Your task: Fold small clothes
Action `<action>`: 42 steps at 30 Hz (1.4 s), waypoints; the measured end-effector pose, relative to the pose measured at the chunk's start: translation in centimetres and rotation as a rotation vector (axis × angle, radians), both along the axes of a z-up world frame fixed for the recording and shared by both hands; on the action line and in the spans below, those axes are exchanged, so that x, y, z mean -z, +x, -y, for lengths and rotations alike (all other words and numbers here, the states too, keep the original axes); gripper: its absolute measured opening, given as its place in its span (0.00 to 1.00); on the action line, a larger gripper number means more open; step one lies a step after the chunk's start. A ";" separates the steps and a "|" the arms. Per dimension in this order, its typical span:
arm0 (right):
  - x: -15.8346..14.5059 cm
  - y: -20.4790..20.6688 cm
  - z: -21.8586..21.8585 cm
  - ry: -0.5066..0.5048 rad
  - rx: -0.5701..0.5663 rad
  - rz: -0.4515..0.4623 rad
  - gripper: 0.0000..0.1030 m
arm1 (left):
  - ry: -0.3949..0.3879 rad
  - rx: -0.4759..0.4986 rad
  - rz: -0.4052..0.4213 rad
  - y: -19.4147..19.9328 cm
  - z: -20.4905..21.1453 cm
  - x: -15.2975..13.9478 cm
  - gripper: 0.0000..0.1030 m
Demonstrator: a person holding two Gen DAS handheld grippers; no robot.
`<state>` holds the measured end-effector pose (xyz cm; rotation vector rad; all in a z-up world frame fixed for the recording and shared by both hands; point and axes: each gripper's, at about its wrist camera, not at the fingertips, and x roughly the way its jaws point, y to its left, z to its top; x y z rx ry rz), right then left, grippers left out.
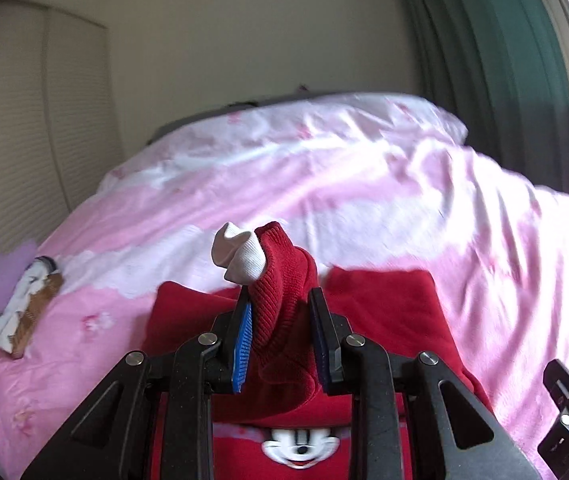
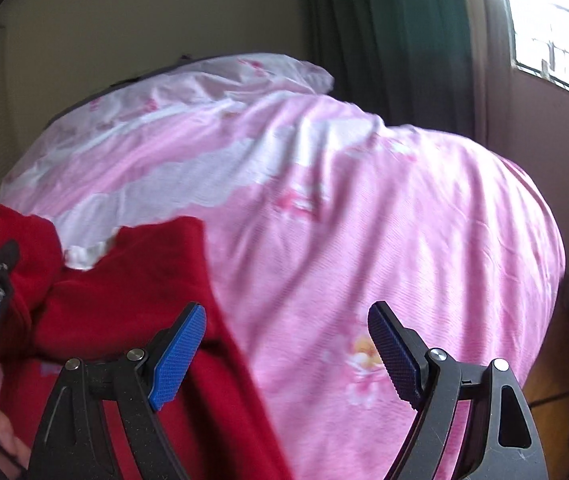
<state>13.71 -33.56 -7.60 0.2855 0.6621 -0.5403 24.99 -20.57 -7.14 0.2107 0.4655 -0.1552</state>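
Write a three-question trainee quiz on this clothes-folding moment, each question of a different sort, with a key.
1. True or false: the right gripper is clamped on the red sweater.
2. Multiple choice: what does the left gripper hold? A) a corner of the pink duvet B) a ribbed red sleeve cuff with a white cuff end C) nothing
3. Fill in: the cartoon mouse face on the sweater shows in the ____ wrist view.

Key:
1. False: its jaws stand wide apart with only bedding and the sweater's edge below.
2. B
3. left
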 end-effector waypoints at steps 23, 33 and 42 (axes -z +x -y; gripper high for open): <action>1.3 2.1 -2.1 0.079 -0.159 0.025 0.80 | 0.098 -0.089 -0.086 -2.0 -9.6 3.2 0.80; 2.3 8.6 -5.7 0.150 -0.288 -0.018 0.72 | 0.033 -0.180 -0.294 3.1 -15.8 6.6 0.82; 5.4 11.5 -4.6 0.300 -0.318 -0.069 0.27 | -0.045 -0.247 -0.296 3.8 -18.2 7.4 0.88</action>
